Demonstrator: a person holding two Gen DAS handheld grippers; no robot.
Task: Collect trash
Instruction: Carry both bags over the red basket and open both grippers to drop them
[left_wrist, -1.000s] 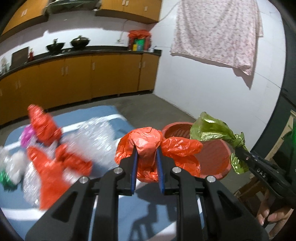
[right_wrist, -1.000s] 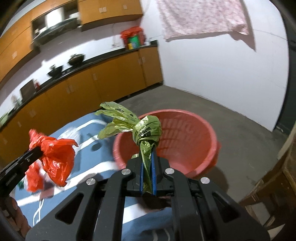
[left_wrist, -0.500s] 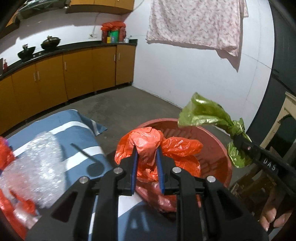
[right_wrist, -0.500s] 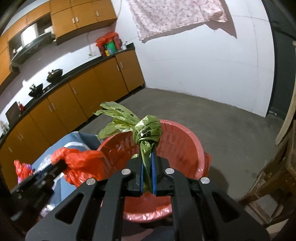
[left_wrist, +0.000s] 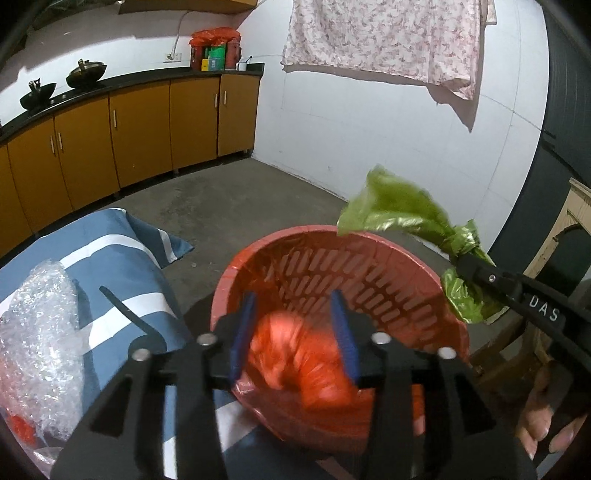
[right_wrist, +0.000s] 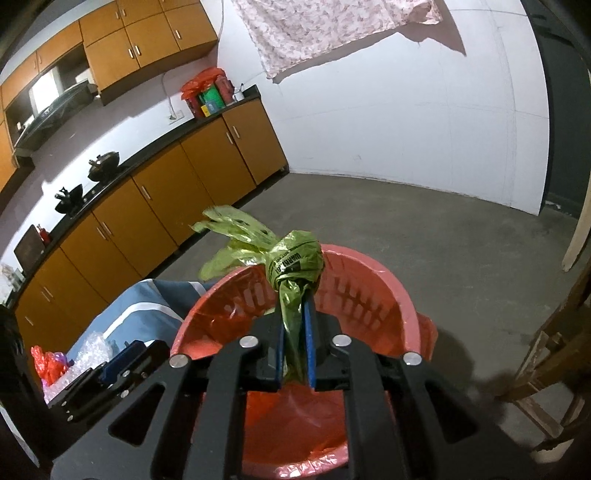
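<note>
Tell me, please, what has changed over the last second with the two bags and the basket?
The left claw has opened and let go of the orange bag, which now shows blurred below its fingers, inside the red basket. Both claws have swung from the blue cloth to over the basket. The right claw stays shut on the knotted green bag.

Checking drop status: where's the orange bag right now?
In the left wrist view the orange bag sits blurred between the open left gripper fingers, inside the red basket. The green bag hangs over the basket's right rim.
</note>
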